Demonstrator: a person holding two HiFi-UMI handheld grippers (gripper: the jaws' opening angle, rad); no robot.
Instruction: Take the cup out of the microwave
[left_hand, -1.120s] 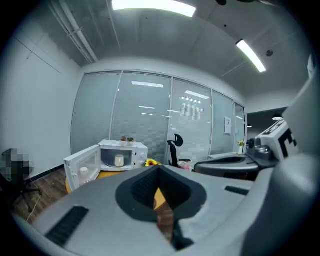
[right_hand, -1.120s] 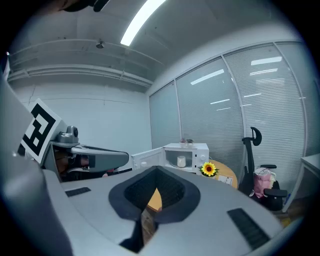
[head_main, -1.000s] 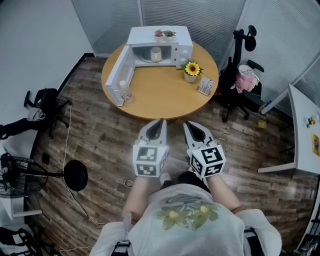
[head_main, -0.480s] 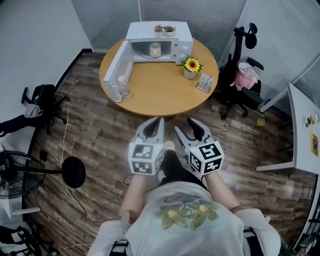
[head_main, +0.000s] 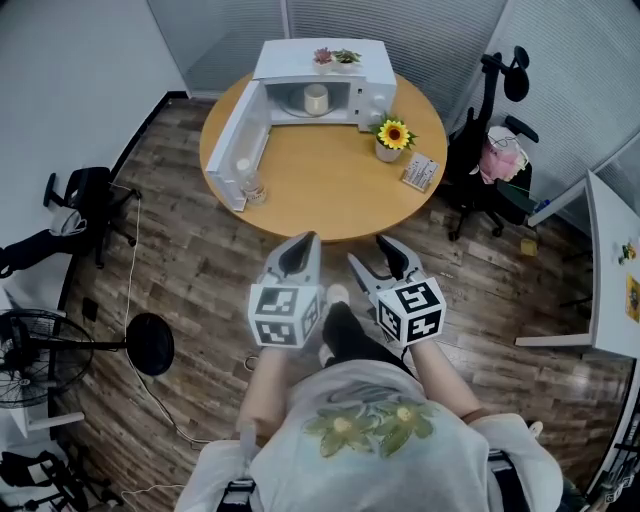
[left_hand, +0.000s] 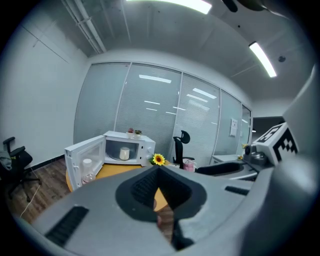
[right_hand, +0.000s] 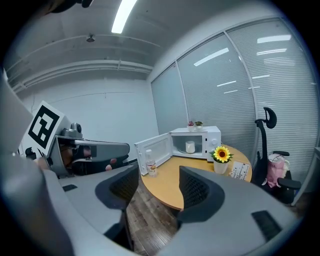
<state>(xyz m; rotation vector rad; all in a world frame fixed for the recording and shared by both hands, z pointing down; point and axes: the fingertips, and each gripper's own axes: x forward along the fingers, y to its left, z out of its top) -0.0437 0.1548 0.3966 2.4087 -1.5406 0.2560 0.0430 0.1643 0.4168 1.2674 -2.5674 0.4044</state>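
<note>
**The cup stands in the open microwave, well away from both grippers.**

The white cup (head_main: 316, 99) stands straight up, its long side running up and down. It is inside the microwave (head_main: 300, 60), at the far edge of the round table (head_main: 330, 205). The microwave door (head_main: 240, 150) is swung wide open to the left. Both grippers are off the table on the near side and point toward the cup. The left gripper (head_main: 303, 243) has its jaws pressed together with nothing in them. The right gripper (head_main: 370, 255) has just been opening its jaws. They are spread wide, with nothing between them.
</note>
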